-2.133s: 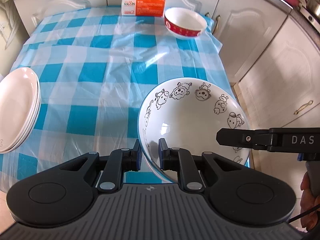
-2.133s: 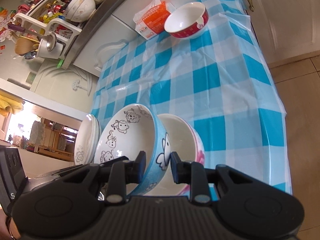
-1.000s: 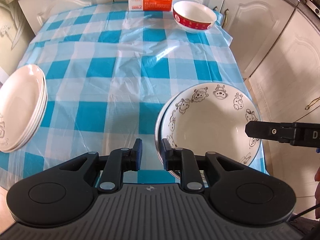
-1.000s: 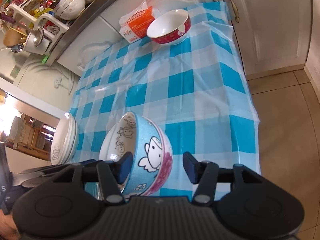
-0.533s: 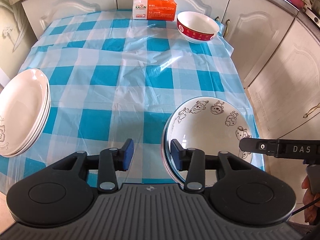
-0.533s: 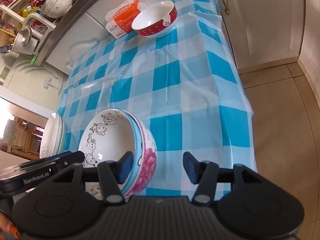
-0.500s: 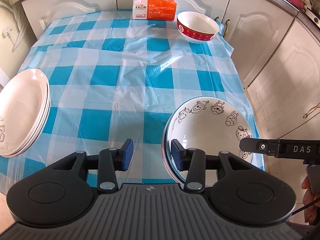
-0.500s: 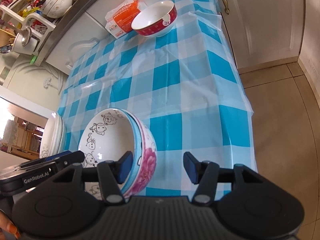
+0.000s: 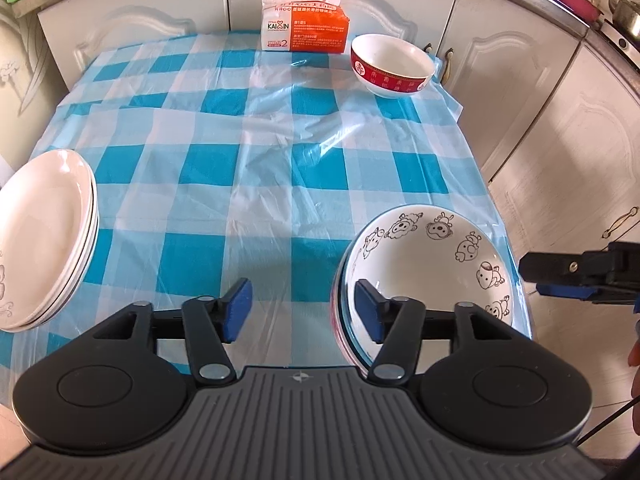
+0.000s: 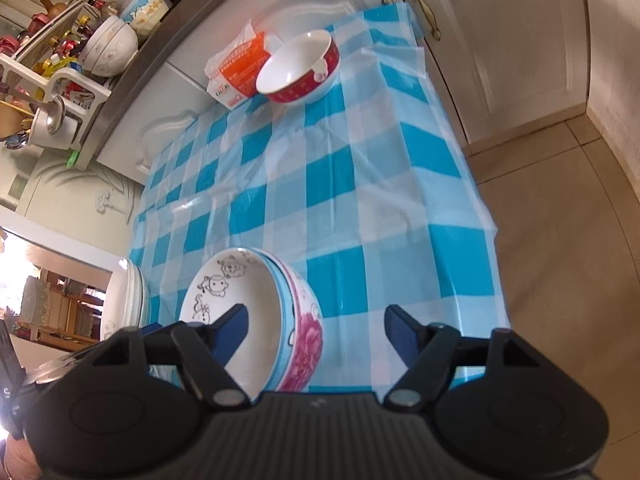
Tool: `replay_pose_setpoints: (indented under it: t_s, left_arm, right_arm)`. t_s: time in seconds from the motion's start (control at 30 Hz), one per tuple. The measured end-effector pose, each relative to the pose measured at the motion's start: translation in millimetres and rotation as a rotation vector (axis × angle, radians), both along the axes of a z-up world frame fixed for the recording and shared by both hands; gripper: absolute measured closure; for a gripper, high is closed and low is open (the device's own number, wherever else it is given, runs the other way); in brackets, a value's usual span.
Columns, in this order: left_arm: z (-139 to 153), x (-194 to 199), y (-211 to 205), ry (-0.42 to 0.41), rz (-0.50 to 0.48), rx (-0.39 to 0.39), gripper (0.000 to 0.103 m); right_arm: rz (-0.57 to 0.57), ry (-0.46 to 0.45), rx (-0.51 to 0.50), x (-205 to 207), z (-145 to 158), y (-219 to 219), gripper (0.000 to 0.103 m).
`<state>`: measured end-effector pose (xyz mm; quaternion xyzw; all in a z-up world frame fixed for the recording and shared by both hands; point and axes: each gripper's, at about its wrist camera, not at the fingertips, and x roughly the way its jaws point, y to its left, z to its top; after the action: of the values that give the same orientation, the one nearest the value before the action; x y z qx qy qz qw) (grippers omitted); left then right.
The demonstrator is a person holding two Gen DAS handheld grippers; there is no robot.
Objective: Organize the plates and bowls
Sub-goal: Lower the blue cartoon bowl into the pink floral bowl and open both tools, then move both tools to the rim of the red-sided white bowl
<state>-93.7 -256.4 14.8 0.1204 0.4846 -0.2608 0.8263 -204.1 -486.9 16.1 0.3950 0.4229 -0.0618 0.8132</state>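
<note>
The cartoon bowl [image 9: 430, 268] now sat inside the pink flower bowl [image 10: 306, 344], near the front right corner of the checked tablecloth [image 9: 260, 152]. A moment before, both grippers had pinched its rim; now the left gripper [image 9: 302, 310] and the right gripper [image 10: 316, 334] were both spread wide and held nothing. That nesting looked done. The red bowl [image 9: 392, 65] waited far behind the cartoon bowl, beside the orange packet [image 9: 304, 28], and the stack of white plates [image 9: 42, 236] sat far to its left
</note>
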Motion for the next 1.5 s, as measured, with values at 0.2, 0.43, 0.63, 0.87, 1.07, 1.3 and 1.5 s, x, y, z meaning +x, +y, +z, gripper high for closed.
replay_pose_setpoints:
  t_s: [0.2,0.43,0.63,0.87,1.07,1.3,1.5]
  left_arm:
    - [2,7,-1,0.000,0.007,-0.017,0.009]
    - [5,26,-9,-0.002,0.034,-0.004,0.001]
    - [5,47,-13,-0.026,0.078,0.017,0.000]
    - [0,70,-19,-0.047,0.093,0.030,0.000]
    - [-10,90,-29,-0.054,0.090,0.036,0.000]
    - [-20,107,-45,-0.070,0.073,0.038,0.000]
    - [-29,123,-58,-0.083,0.055,0.045,0.000]
  right_arm:
    - [-0.020,-0.015,-0.036,7,4,-1,0.021]
    - [-0.036,-0.023,-0.056,20,4,-3,0.018]
    - [-0.051,-0.041,-0.084,35,7,-8,0.017]
    - [-0.075,-0.042,-0.127,53,9,-17,0.016]
    - [-0.105,-0.045,-0.136,68,5,-27,0.015]
    - [-0.135,-0.036,-0.142,81,-4,-39,0.015]
    - [-0.160,-0.029,-0.151,92,-11,-53,0.015]
